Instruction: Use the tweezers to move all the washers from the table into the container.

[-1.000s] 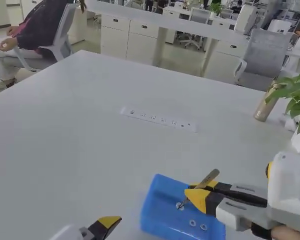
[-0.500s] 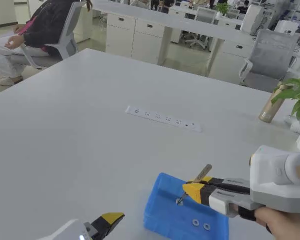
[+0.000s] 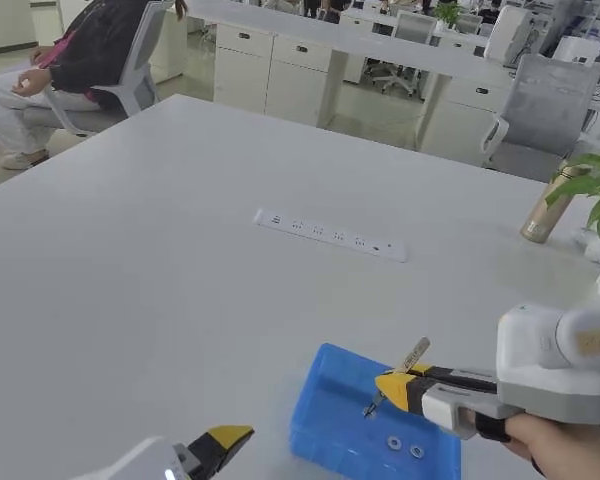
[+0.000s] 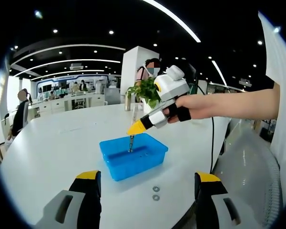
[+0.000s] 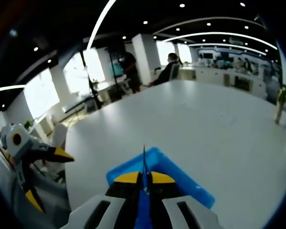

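The blue container (image 3: pixel 340 420) sits near the table's front edge, with two washers (image 3: pixel 405 447) lying inside it. My right gripper (image 3: pixel 388 384) is shut on the tweezers (image 3: pixel 412 356), whose tips (image 3: pixel 369 410) point down into the container. Whether the tips hold a washer I cannot tell. In the left gripper view the right gripper (image 4: pixel 136 128) holds the tweezers (image 4: pixel 131 142) over the container (image 4: pixel 133 157), and two washers (image 4: pixel 156 193) lie on the table in front of it. My left gripper (image 4: pixel 148 177) is open, low at the left (image 3: pixel 225 438). The right gripper view shows jaws closed on the tweezers (image 5: pixel 144 164).
A white power strip (image 3: pixel 330 237) lies across the middle of the table. A metal bottle (image 3: pixel 540 215) and a potted plant (image 3: pixel 595 195) stand at the far right. A person sits on a chair (image 3: pixel 120 70) beyond the far left corner.
The head camera has tilted, shifting the picture. The right gripper keeps the tweezers over the container, with the tips a little lower inside it. The left gripper has stayed put.
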`<state>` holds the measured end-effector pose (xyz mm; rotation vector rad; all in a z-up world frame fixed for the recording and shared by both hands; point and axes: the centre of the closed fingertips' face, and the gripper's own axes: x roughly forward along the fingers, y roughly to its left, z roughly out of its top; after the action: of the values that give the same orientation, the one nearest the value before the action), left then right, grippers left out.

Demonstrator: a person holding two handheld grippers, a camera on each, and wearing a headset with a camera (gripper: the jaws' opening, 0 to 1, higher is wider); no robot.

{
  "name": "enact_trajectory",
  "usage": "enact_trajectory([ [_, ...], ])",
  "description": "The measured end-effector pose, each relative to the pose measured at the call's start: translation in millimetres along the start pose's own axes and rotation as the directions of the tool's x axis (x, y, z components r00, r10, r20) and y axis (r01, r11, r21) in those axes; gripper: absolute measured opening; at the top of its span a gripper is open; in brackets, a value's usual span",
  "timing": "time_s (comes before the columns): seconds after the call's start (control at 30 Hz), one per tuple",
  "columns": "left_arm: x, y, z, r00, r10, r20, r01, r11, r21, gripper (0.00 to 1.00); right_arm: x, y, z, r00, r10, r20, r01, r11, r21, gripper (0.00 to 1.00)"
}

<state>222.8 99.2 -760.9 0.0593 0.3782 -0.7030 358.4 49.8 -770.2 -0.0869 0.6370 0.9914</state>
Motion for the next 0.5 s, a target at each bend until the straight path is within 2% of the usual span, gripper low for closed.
enact_trajectory([
  [0.13,0.0,-0.5,-0.3,1.0000,-0.001,-0.002,0.001,1.000,0.001,0.81,1.7,-5.0,-4.9,0.9999,-0.009,-0.008,0.009,1.000,0.010,0.03],
  [0.33,0.3,-0.5,-1.0,1.0000,-0.001,-0.006,0.001,1.000,0.005,0.80,9.3,-16.4,-17.9,0.9987,-0.020,-0.046,0.021,1.000,0.021,0.03],
  [0.5,0.6,-0.3,-1.9,0.9999,0.001,-0.012,0.000,1.000,0.006,0.80,12.8,-18.4,-25.1,0.9974,-0.023,-0.068,0.025,0.999,0.021,0.03],
])
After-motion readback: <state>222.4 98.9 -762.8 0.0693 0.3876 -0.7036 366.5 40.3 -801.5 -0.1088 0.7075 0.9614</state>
